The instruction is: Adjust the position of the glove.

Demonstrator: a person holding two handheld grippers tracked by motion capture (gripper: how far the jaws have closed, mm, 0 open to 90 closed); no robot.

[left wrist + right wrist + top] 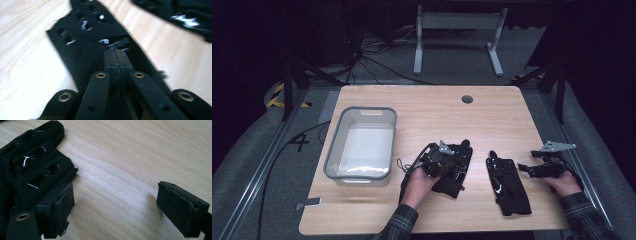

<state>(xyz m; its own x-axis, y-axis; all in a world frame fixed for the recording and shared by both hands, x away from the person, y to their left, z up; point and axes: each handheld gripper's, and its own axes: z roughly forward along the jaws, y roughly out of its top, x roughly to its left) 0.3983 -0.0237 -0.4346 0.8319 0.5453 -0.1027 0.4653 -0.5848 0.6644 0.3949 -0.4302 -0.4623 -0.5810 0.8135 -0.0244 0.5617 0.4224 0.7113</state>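
Note:
Two black gloves lie on the wooden table. Over the left glove sits my left gripper, held in a hand. In the left gripper view its jaws are pressed together on a bunched fold of that glove, and the other glove shows at the top right. My right gripper rests just right of the right glove. It stands wide open over bare wood, its left pad against that glove's edge.
A grey plastic bin stands on the left part of the table. A round cable hole sits near the far edge. Beyond the table, a white desk frame stands on the floor.

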